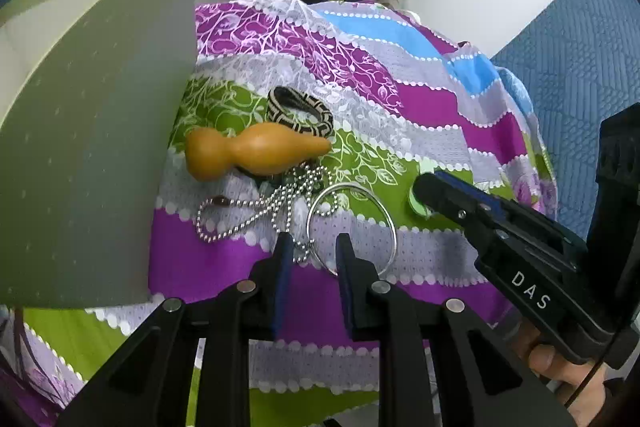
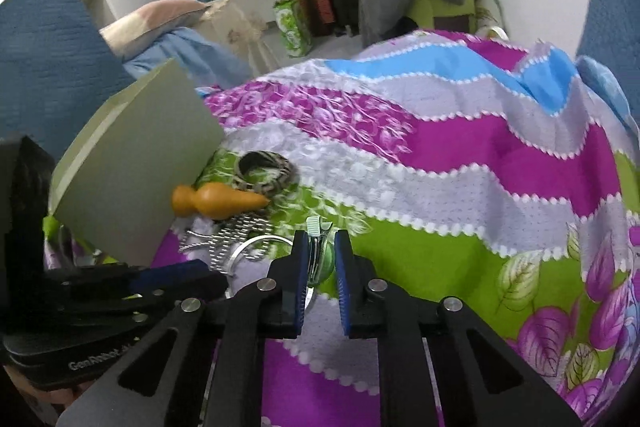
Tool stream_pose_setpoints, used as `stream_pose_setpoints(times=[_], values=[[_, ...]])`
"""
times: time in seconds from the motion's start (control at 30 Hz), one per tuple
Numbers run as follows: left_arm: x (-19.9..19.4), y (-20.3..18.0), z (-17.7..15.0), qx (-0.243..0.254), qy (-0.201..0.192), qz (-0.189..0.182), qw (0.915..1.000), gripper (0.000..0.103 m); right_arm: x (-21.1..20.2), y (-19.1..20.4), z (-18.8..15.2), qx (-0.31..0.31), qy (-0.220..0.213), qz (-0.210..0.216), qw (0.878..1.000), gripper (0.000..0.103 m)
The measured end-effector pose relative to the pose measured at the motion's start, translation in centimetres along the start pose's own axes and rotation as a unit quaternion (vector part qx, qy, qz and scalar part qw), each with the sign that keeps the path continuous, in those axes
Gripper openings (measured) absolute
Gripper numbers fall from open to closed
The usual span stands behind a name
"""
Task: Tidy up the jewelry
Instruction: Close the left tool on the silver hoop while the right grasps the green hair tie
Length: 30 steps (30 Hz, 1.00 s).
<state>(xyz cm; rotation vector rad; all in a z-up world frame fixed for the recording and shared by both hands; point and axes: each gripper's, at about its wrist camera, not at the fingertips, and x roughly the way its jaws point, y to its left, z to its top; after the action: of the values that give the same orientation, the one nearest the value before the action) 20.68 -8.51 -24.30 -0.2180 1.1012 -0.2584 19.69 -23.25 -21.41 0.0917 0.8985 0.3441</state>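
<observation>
Lying between the narrowly parted left fingers [image 1: 310, 247] is the silver metal bangle [image 1: 352, 229]; the green hair clip [image 2: 318, 259] is pinched lengthwise by the right fingers [image 2: 320, 247].

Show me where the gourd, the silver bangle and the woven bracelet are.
gourd [image 1: 256, 151]: left wrist view, on its wide middle bulge.
silver bangle [image 1: 394, 231]: left wrist view, on the right side of its thin rim.
woven bracelet [image 1: 320, 109]: left wrist view, on the patterned band's upper right part.
</observation>
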Motion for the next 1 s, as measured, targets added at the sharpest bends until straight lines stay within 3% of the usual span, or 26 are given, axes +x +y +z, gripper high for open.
stream_pose_setpoints(times=[0.47,1.0], values=[[1.1,-3.2,-0.9,0.098,0.0,0.077,0.9921,0.006,-0.1,-0.4,-0.6,0.004,0.007,-0.008,1.0,0.011],[-2.8,-2.6,-0.9,0.064,-0.008,0.017,0.9978,0.0,-2.2,-0.9,-0.5,0.044,0.016,-0.028,0.999,0.011]])
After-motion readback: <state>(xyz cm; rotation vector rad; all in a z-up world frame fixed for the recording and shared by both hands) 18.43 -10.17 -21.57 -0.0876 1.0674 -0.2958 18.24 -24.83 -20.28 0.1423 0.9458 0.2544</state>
